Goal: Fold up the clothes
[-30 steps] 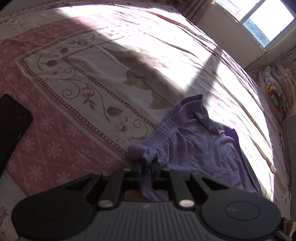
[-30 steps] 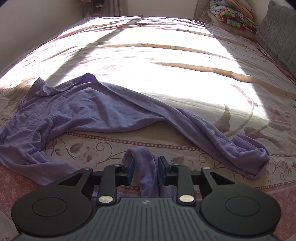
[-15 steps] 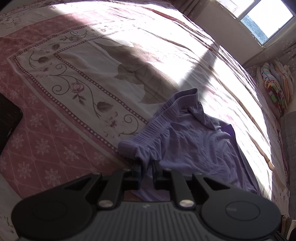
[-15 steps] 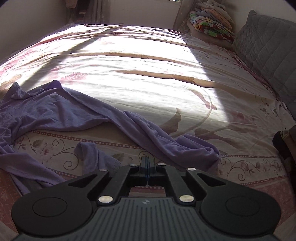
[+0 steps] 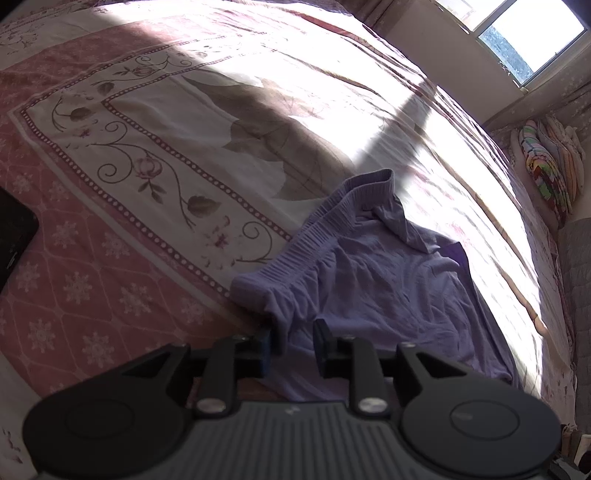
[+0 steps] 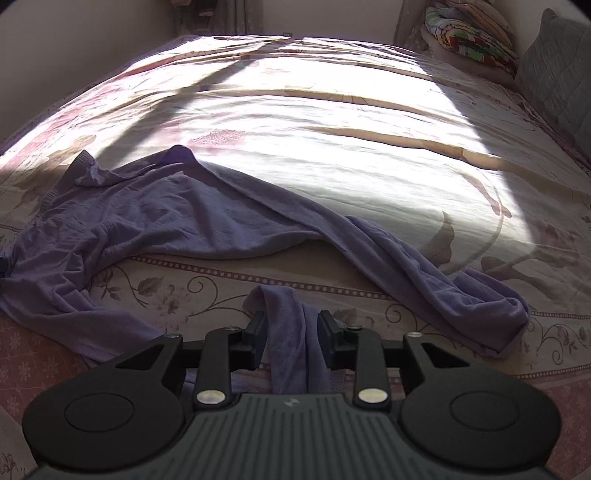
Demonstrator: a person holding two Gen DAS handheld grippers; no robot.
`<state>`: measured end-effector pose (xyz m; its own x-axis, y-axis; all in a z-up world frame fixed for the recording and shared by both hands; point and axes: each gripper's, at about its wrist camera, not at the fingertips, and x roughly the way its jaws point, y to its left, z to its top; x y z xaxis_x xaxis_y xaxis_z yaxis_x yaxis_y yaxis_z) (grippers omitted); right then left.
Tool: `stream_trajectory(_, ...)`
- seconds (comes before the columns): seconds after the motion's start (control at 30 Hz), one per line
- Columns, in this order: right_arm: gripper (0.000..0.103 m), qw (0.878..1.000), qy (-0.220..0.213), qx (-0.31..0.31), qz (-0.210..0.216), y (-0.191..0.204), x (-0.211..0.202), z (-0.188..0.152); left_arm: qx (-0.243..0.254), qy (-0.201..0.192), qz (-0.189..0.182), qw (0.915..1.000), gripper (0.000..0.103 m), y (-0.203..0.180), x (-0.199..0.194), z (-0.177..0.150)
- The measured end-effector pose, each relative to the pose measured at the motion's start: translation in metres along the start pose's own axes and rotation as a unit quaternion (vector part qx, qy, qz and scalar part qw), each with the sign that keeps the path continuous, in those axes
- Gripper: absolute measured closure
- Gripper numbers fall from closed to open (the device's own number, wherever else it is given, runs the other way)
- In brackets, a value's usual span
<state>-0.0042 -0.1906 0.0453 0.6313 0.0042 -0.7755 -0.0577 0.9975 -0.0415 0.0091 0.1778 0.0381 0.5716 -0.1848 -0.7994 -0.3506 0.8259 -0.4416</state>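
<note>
While both jaws stand apart, left gripper (image 5: 293, 345) and right gripper (image 6: 290, 339) straddle crumpled purple knit trousers (image 6: 207, 221), unclamped; regrasp or release undecidable.

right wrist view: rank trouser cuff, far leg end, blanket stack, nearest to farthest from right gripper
1. Trouser cuff, between the open fingers of the right gripper.
2. Far leg end, bunched on the bed to the right.
3. Blanket stack, far right corner by the wall.

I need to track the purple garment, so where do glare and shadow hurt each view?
Left wrist view: sunlight blows out the floral bedsheet beyond the purple knit garment, itself in shade. Right wrist view: same glare mid-bed; garment dim.
</note>
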Motion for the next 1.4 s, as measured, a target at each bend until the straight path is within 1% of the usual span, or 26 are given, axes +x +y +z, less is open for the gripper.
stream_trajectory(0.1, 0.07, 1.0, 0.006, -0.008, -0.008, 0.009, 0.011, 0.006, -0.001, 0.001, -0.003, 1.0, 0.078, 0.001, -0.001, 0.0)
stream_trajectory(0.23, 0.07, 1.0, 0.013, -0.001, -0.023, 0.009, 0.026, 0.008, -0.003, 0.002, -0.006, 1.0, 0.078, 0.002, -0.002, 0.001)
stream_trajectory(0.3, 0.09, 1.0, 0.008, 0.014, -0.021, 0.003, 0.025, 0.008, -0.002, 0.002, -0.007, 1.0, 0.078, 0.002, -0.002, 0.001)
stream_trajectory(0.33, 0.097, 0.999, 0.005, 0.02, -0.024, -0.001, 0.022, 0.008, -0.002, 0.003, -0.007, 1.0, 0.078, 0.001, -0.002, 0.001)
stream_trajectory(0.4, 0.097, 0.999, -0.001, 0.031, -0.031, -0.009, 0.015, 0.008, -0.001, 0.004, -0.008, 1.0, 0.078, 0.001, -0.002, 0.001)
stream_trajectory(0.53, 0.097, 0.998, -0.02, 0.022, -0.056, -0.032, -0.01, 0.003, 0.0, 0.003, -0.008, 1.0, 0.078, 0.0, -0.002, 0.0)
stream_trajectory(0.67, 0.097, 0.996, -0.021, 0.034, -0.077, -0.064, -0.034, -0.011, 0.003, 0.002, -0.011, 0.9999, 0.078, -0.002, -0.004, -0.002)
stream_trajectory(0.8, 0.097, 0.994, -0.01, 0.05, -0.1, -0.093, -0.05, -0.03, 0.013, -0.001, -0.025, 0.9996, 0.078, -0.008, -0.012, -0.004)
stream_trajectory(0.9, 0.097, 0.991, 0.012, 0.065, -0.116, -0.111, -0.056, -0.049, 0.041, -0.011, -0.038, 0.9984, 0.076, -0.019, -0.021, -0.007)
stream_trajectory(0.93, 0.097, 0.99, 0.021, 0.07, -0.12, -0.117, -0.057, -0.055, 0.053, -0.006, -0.047, 0.9974, 0.076, -0.024, -0.021, -0.01)
stream_trajectory(1.0, 0.096, 0.989, 0.039, 0.083, -0.119, -0.127, -0.057, -0.067, 0.078, 0.002, -0.065, 0.9948, 0.075, -0.034, -0.02, -0.015)
stream_trajectory(1.07, 0.095, 0.988, 0.049, 0.096, -0.107, -0.133, -0.059, -0.076, 0.103, 0.011, -0.083, 0.9912, 0.074, -0.045, -0.019, -0.021)
stream_trajectory(1.13, 0.094, 0.988, 0.051, 0.104, -0.099, -0.134, -0.062, -0.08, 0.127, 0.019, -0.101, 0.9866, 0.074, -0.055, -0.018, -0.026)
stream_trajectory(1.2, 0.086, 0.989, 0.047, 0.103, -0.095, -0.132, -0.065, -0.081, 0.152, 0.027, -0.118, 0.981, 0.073, -0.065, -0.017, -0.032)
stream_trajectory(1.23, 0.076, 0.989, 0.044, 0.103, -0.093, -0.13, -0.067, -0.08, 0.164, 0.031, -0.127, 0.9778, 0.073, -0.071, -0.017, -0.034)
stream_trajectory(1.27, 0.07, 0.99, 0.04, 0.101, -0.091, -0.128, -0.069, -0.079, 0.176, 0.036, -0.136, 0.9744, 0.073, -0.076, -0.016, -0.037)
stream_trajectory(1.4, 0.07, 0.992, 0.031, 0.098, -0.07, -0.122, -0.072, -0.069, 0.225, 0.052, -0.172, 0.9576, 0.071, -0.098, -0.014, -0.05)
